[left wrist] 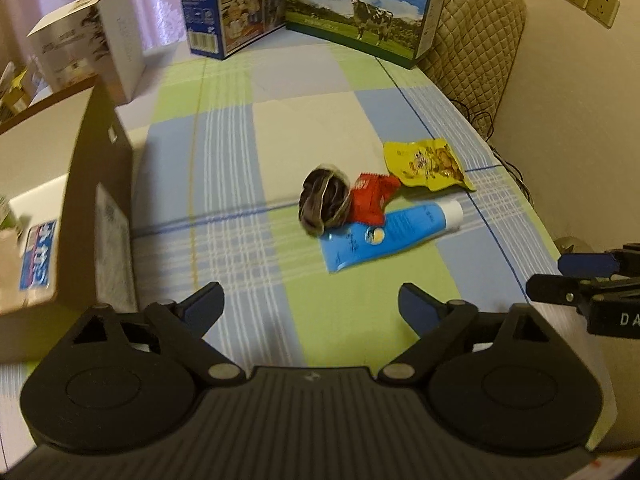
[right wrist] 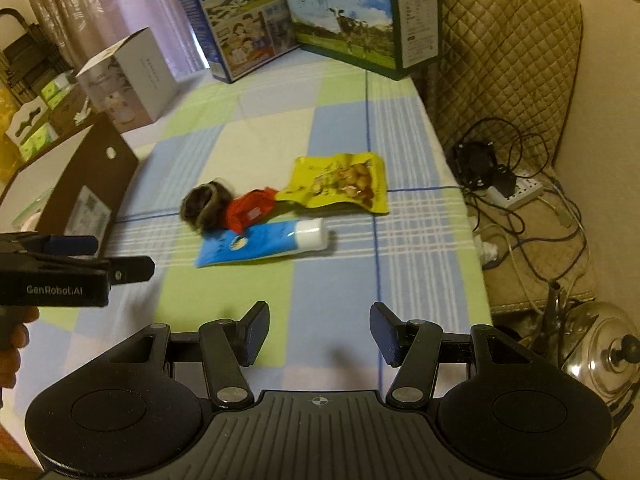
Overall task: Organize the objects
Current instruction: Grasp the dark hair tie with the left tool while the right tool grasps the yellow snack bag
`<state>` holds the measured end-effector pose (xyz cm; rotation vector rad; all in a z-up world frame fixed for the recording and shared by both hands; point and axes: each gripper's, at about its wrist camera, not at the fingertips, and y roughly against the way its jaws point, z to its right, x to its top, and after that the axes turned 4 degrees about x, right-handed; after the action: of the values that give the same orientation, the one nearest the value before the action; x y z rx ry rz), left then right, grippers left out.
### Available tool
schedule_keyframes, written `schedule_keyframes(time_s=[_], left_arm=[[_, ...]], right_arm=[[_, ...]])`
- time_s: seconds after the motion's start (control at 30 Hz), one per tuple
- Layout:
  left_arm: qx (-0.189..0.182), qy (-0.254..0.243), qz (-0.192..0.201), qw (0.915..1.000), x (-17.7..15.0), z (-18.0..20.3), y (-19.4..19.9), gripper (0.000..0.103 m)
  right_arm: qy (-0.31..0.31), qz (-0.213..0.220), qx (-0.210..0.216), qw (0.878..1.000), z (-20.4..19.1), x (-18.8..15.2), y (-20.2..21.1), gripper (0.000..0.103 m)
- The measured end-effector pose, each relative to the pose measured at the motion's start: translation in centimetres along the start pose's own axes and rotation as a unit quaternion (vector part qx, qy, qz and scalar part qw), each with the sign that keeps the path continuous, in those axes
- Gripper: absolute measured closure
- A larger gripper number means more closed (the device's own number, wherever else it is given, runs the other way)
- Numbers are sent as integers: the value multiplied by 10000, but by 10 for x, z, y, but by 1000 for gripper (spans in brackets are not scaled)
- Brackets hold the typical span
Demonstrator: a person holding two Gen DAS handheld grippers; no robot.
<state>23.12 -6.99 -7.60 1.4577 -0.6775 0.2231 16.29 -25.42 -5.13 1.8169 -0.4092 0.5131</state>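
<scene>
On the checked tablecloth lie a blue tube with a white cap (left wrist: 390,234) (right wrist: 264,242), a red packet (left wrist: 370,198) (right wrist: 250,210), a dark furry hair tie (left wrist: 324,200) (right wrist: 206,204) and a yellow snack bag (left wrist: 430,164) (right wrist: 340,182), all close together. My left gripper (left wrist: 312,306) hovers short of them, jaws wide apart and empty. My right gripper (right wrist: 318,334) stands open as well, nothing between its pads, nearer than the tube. Each gripper shows at the edge of the other's view, the left gripper (right wrist: 116,258) and the right gripper (left wrist: 568,276).
An open brown cardboard box (left wrist: 100,208) (right wrist: 96,184) sits at the left. A white box (left wrist: 100,48), a blue milk carton (left wrist: 232,4) and a green milk carton (left wrist: 360,12) stand at the back. Right of the table: a quilted chair (right wrist: 504,52), cables, a power strip (right wrist: 520,192), a steel kettle (right wrist: 600,348).
</scene>
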Motion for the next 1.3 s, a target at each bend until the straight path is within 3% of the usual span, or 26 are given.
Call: schedule_keyframes(time_s=[0.23,0.37,0.63,0.87,0.97,1.1,1.2,1.3], left_arm=[[-83,-178,71,9998,24,7,-29,19],[-89,-270,92,9996,36,8,-44,28],[-63,-400,82,9991,54,10,-75,32],[-93,-394,1,9992,63,5,-97,42],[-100,-422,-68,9990,63,4,-106,53],[-173,-387,-159,9990,62,1,-116,80],[-141,-313,-68,9994,62,-2,-112,83],[3,-201,10,9998,60,-10,-104,84]], right_arm=[[-95,36,-179,9998,23,15,-15,50],[-115,37,-242,9996,32,22,-22,50],[-139,-52,-327,9994,44,31,-39,50],[-120,-87,-345,9993,50,40,-49,50],[-32,-82,-368,9993,51,44,-53,50],[380,-6,-361,9986,46,50,-60,50],[1000,111,-380,9942,40,52,-67,50],[1915,202,-414,9804,30,52,-78,50]])
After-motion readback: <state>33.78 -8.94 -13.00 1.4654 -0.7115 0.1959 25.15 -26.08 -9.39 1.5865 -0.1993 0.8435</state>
